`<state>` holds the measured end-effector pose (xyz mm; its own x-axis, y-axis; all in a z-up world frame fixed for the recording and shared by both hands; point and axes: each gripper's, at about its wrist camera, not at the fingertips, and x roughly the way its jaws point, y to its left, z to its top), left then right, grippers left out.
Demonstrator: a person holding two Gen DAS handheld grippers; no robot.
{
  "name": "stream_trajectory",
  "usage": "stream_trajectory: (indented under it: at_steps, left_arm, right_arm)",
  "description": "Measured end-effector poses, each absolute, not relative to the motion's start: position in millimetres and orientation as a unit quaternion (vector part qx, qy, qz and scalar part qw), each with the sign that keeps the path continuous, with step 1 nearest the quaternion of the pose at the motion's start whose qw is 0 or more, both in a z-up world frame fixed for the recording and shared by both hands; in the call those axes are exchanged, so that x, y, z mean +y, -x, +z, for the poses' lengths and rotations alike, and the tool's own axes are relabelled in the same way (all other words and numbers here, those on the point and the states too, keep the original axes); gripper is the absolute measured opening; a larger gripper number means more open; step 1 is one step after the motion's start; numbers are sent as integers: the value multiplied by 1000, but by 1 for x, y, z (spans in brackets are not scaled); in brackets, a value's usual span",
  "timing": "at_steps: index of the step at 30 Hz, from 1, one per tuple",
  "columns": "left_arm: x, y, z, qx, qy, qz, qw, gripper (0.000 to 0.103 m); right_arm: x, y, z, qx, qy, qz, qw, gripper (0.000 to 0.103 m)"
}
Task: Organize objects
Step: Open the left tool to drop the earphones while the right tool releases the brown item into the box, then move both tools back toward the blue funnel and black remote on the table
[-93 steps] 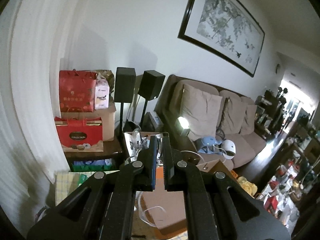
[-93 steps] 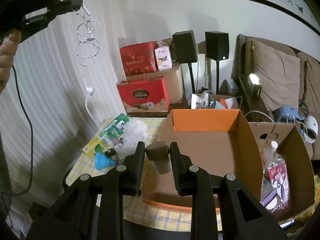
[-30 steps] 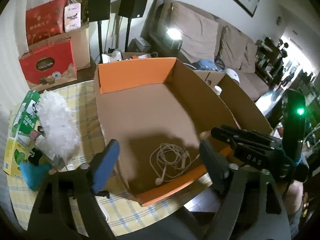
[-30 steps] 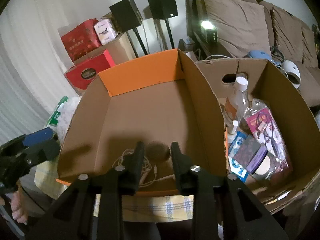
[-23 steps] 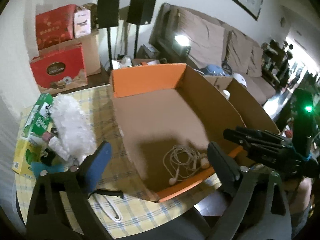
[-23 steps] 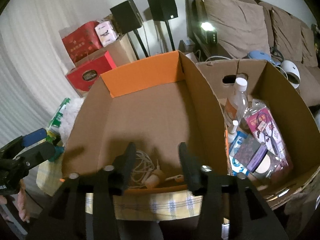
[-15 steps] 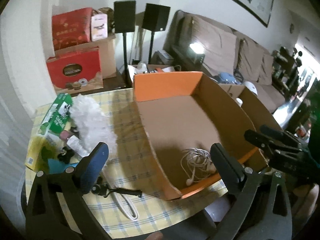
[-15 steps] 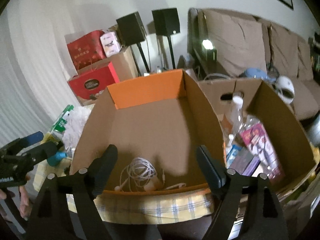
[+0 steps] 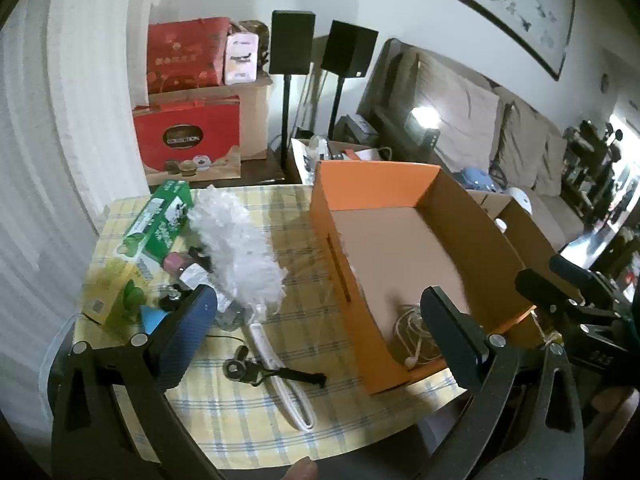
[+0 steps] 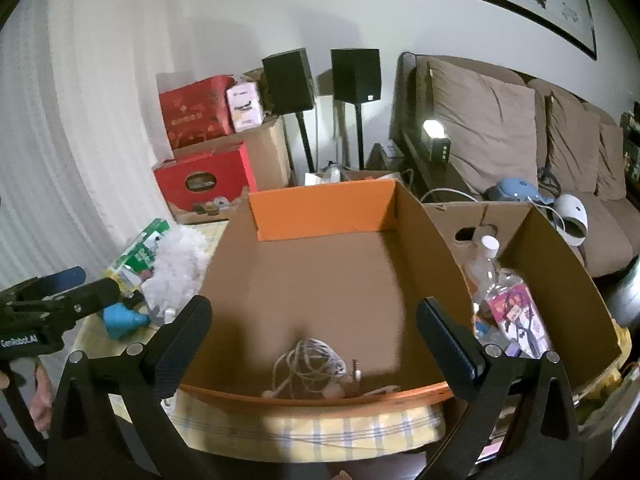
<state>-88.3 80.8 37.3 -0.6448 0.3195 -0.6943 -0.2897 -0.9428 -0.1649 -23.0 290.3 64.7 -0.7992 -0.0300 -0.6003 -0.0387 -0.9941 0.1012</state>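
Right wrist view has the earphones (image 10: pixel 310 364) coiled at the near edge of the orange box (image 10: pixel 324 210), with a small brownish thing beside them, too blurry to name. The right hand-held gripper (image 10: pixel 312 320) is opening wide, nothing between its fingers. The left hand-held gripper (image 9: pixel 318 316) is spread wide too, empty, over the surface (image 9: pixel 240 416). Risk: the fluffy duster (image 9: pixel 236 240) lies among the clutter, so a sloppy grab could drag its neighbours along.
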Motion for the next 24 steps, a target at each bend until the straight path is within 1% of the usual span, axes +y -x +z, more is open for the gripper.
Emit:
stream_trajectory:
  at_steps: [14,19,24]
  left_arm:
    - [38,78,39,-22,364,924,113,102]
    - [22,76,41,-34,347,930,113,103]
    - [1,78,37,-39,353,929,102,103]
  right_arm:
    - [244,27,70,30,314,949,-15,103]
    - [230,30,70,29,315,948,-27,103]
    - [216,34,71,31,318,947,-42,103]
